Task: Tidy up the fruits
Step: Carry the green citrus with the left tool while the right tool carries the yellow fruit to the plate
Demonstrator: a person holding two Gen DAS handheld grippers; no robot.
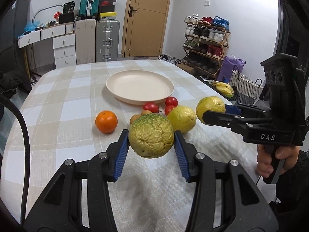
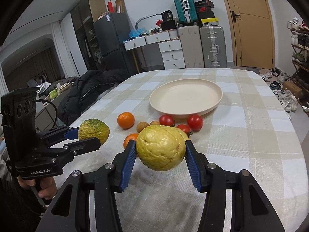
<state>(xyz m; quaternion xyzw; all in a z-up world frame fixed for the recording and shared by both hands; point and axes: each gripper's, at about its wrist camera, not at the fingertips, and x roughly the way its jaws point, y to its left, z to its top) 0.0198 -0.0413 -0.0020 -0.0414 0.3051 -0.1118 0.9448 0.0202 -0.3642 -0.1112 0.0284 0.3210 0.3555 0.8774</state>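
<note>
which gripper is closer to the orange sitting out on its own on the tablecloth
Left. The left gripper, shut on a greenish fruit, hangs just beside the orange. The right gripper, shut on a yellow fruit, is farther off, beyond the other fruit.

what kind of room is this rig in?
Most likely a lived-in home, a dining area near the entry. A table with a checked tablecloth holds fruit and a plate; behind it stand suitcases, a loaded shoe rack and a fridge.
</note>
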